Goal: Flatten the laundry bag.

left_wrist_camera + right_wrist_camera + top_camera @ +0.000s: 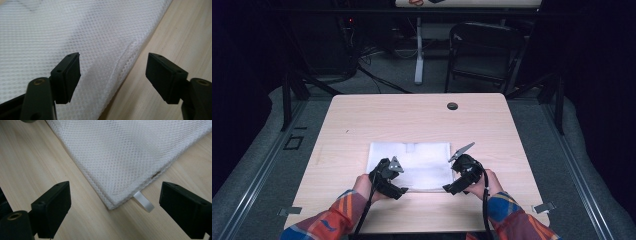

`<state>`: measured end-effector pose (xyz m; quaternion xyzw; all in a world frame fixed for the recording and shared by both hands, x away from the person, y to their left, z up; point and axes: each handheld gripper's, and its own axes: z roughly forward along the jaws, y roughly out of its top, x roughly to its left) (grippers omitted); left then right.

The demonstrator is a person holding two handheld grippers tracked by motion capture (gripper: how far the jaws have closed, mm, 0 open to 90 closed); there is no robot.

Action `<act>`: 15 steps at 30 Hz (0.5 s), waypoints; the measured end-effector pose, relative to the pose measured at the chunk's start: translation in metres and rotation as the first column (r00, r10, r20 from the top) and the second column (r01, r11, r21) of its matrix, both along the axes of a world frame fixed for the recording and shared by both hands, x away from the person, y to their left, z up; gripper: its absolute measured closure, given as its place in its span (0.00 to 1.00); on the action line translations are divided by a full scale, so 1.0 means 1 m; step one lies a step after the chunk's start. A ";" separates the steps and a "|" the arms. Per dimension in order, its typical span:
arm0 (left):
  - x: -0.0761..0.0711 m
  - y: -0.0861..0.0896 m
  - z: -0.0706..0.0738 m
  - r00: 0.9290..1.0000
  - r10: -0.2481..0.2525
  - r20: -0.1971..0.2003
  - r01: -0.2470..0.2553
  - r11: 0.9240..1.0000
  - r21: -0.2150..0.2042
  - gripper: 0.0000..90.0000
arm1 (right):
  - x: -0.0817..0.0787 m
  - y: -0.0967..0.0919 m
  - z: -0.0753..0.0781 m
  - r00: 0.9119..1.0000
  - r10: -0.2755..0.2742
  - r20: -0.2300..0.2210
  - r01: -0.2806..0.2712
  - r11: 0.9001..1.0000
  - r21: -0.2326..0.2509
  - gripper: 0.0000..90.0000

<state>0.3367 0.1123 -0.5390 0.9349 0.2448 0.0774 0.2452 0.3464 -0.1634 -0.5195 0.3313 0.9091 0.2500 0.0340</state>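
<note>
A flat white rectangular mesh cloth (412, 165) lies on the pale wooden table (362, 120). The left gripper (113, 75) gapes over its hem, clear; the right gripper (115, 205) stands wide around its corner, untouching

A pale wooden table (377, 117) with rounded corners fills the middle of the high view, its grain running lengthwise in light beige. Near its far edge, right of centre, sits a small dark round grommet (452, 106). On the lower middle of the tabletop lies a white mesh cloth (422, 167), folded flat into a rectangle, with a small white patch at its upper edge. In the left gripper view the cloth's honeycomb weave and a seamed border cross the frame diagonally, bare wood at the right. In the right gripper view one corner points toward the bottom of the frame, and a short white ribbon tab (143, 202) sticks out beside it, flat on the wood.
</note>
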 end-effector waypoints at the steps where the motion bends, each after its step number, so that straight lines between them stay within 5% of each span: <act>1: 0.000 -0.001 -0.001 1.000 -0.005 -0.002 0.005 1.000 0.003 0.37 | 0.000 0.000 0.000 1.000 0.004 -0.002 -0.004 1.000 -0.008 0.13; 12: 0.001 -0.009 -0.008 0.999 -0.035 -0.009 0.035 0.999 0.032 0.58 | -0.001 0.003 -0.003 0.999 0.028 -0.021 -0.029 0.999 -0.017 0.17; 15: 0.002 -0.011 -0.011 0.999 -0.048 -0.014 0.049 0.996 0.068 0.63 | -0.002 0.004 -0.004 0.999 0.035 -0.024 -0.035 0.999 -0.015 0.20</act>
